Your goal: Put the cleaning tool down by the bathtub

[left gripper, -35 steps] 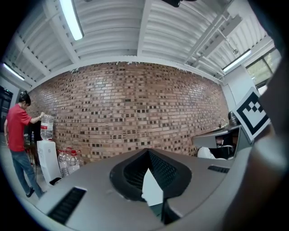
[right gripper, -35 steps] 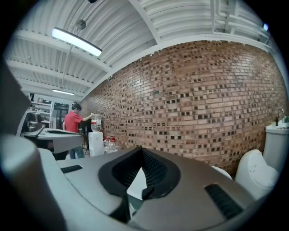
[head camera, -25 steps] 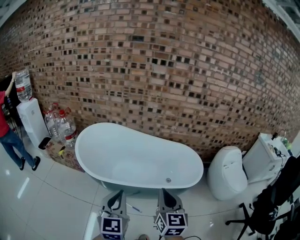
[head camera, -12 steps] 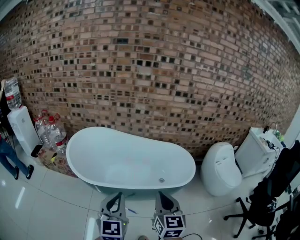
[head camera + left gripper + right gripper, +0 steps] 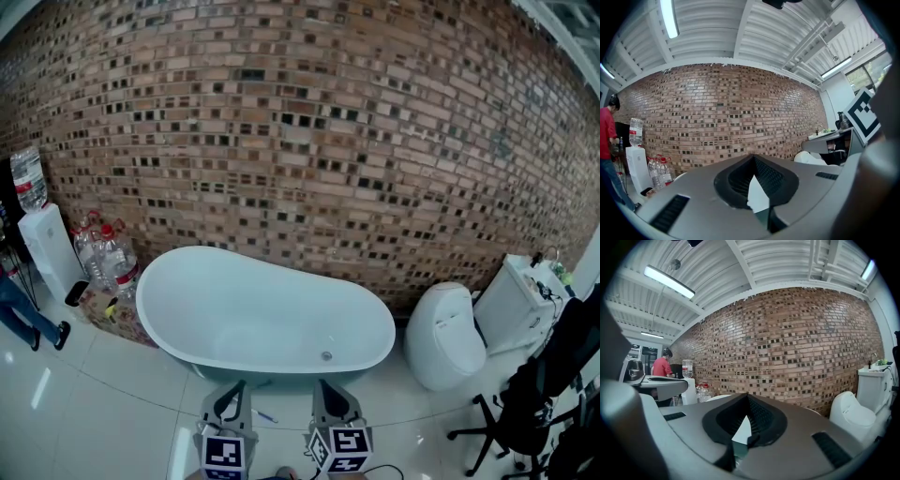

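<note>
The white oval bathtub (image 5: 262, 309) stands on the tiled floor before the brick wall. Both grippers show at the bottom edge of the head view, side by side, pointing at the tub's near rim. My left gripper (image 5: 232, 388) (image 5: 753, 157) is shut with nothing in it. My right gripper (image 5: 329, 386) (image 5: 747, 395) is shut too, and empty. A thin white and blue tool (image 5: 265, 416) lies on the floor between them, just in front of the tub.
A white toilet (image 5: 448, 333) and its tank (image 5: 514, 302) stand right of the tub. A black office chair (image 5: 539, 398) is at far right. Large water bottles (image 5: 111, 255), a water dispenser (image 5: 47, 248) and a person's legs (image 5: 19, 317) are at left.
The head view has shifted a little, so the tub and toilet sit slightly differently in frame. Both grippers have stayed side by side and shut. The person at left is now mostly out of frame.
</note>
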`<state>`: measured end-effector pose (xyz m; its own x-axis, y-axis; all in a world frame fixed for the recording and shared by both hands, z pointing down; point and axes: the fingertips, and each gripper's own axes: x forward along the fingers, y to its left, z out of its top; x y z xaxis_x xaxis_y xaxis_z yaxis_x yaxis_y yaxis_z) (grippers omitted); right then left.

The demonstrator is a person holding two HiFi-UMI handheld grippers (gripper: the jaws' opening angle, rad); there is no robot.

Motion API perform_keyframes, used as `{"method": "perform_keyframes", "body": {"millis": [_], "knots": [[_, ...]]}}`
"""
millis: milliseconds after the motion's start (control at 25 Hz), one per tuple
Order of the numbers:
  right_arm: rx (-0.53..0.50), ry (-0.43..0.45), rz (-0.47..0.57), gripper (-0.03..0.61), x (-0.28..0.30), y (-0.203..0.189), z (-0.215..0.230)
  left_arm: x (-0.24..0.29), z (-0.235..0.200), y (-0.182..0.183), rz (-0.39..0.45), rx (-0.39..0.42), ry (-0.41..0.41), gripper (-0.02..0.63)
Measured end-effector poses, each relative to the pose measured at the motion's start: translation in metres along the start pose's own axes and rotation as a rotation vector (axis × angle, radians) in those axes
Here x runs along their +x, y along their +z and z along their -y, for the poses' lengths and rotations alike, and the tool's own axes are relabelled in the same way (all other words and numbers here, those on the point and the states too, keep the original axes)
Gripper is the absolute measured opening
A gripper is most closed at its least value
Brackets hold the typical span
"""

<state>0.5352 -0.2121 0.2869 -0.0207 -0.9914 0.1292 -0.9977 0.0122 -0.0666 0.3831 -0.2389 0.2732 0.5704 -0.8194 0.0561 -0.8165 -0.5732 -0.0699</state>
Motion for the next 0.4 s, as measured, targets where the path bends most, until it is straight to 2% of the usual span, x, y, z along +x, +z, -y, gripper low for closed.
{"method": "perform_keyframes", "body": {"millis": [400], "knots": [[0.001,0.002,-0.003,0.014,0.0094,-0.0025,0.0001,0.0070,-0.0068,-0.0067,-0.020,0.017,0.006,0.003]]}}
